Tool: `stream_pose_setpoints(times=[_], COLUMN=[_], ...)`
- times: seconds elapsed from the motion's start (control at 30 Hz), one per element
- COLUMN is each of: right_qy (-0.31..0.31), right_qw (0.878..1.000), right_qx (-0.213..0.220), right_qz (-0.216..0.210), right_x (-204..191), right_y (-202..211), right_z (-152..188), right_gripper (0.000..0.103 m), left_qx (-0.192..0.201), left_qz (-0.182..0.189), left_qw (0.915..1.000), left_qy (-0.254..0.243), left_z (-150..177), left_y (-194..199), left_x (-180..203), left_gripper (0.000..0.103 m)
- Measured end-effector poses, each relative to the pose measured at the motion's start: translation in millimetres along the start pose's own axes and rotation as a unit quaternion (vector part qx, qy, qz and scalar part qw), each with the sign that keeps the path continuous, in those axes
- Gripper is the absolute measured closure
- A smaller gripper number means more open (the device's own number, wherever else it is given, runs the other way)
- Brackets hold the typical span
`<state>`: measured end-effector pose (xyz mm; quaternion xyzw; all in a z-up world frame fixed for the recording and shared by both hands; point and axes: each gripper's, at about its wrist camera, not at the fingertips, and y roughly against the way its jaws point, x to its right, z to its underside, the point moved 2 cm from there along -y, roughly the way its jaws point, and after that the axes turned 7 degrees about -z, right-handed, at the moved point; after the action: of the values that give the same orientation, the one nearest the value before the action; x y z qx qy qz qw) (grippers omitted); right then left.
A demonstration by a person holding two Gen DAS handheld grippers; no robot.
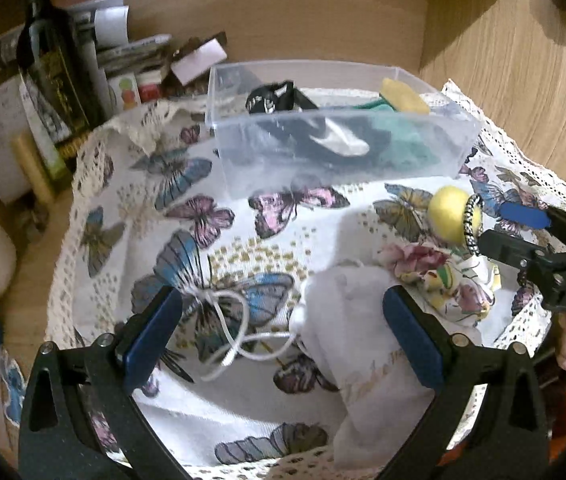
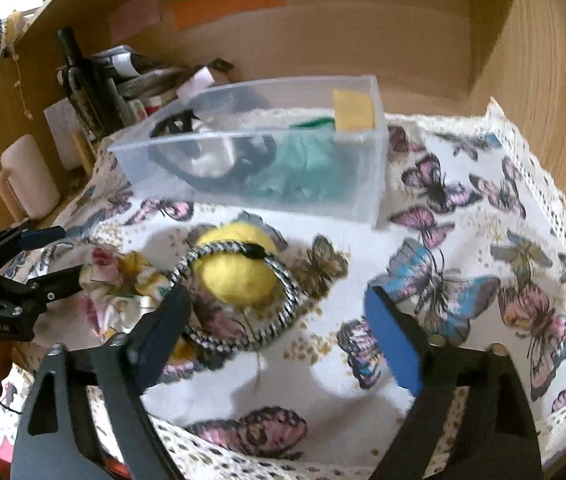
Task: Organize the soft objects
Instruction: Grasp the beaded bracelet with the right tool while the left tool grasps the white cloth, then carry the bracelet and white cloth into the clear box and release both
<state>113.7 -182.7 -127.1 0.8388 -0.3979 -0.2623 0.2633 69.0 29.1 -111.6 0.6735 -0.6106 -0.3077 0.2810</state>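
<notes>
In the left wrist view my left gripper (image 1: 283, 336) is open just above the butterfly cloth (image 1: 211, 216). A white drawstring pouch (image 1: 363, 344) and its looped cord (image 1: 235, 332) lie between the pads. A floral fabric piece (image 1: 443, 280) sits right of the pouch. My right gripper (image 2: 279, 336) is open over a yellow soft ball (image 2: 235, 272) ringed by a black-and-white braided band (image 2: 283, 312); its pads do not press on either. Behind stands a clear plastic box (image 2: 375, 184) holding black, white and green soft items and a yellow sponge (image 2: 353, 110).
Wooden shelf walls close in at the back and right. At the back left stand a dark bottle (image 1: 55, 80), papers and boxes, and a cream mug (image 2: 29, 176). The lace-edged cloth stretches right of the ball with nothing on it.
</notes>
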Motion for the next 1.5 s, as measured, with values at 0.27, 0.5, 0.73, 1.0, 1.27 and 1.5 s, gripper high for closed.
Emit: stream_pose_setpoints(times=[0.27, 0.5, 0.73, 1.0, 1.27, 1.5], right_qy=[-0.009, 0.0, 0.004, 0.001, 0.007, 0.013], right_qw=[1.0, 1.0, 1.0, 0.999, 0.998, 0.996], right_qx=[-0.015, -0.023, -0.001, 0.028, 0.058, 0.088], right_qz=[0.019, 0.012, 0.012, 0.023, 0.028, 0.026], right_x=[17, 14, 12, 16, 16, 15], right_y=[-6, -17, -3, 16, 30, 37], right_z=[-4, -5, -4, -11, -26, -49], right_gripper=[0.054, 0.094, 0.094, 0.094, 0.094, 0.094], left_qx=[-0.007, -0.006, -0.012, 0.014, 0.063, 0.116], left_qz=[0.013, 0.031, 0.08, 0.1, 0.068, 0.03], left_qw=[0.9998, 0.9993, 0.9965, 0.9949, 0.9954, 0.9917], left_qy=[0.017, 0.02, 0.021, 0.003, 0.027, 0.046], left_z=[5, 4, 4, 6, -12, -30], left_y=[-3, -7, -10, -1, 16, 34], left_x=[2, 8, 17, 26, 6, -17], left_gripper=[0.001, 0.002, 0.05, 0.079, 0.085, 0.085])
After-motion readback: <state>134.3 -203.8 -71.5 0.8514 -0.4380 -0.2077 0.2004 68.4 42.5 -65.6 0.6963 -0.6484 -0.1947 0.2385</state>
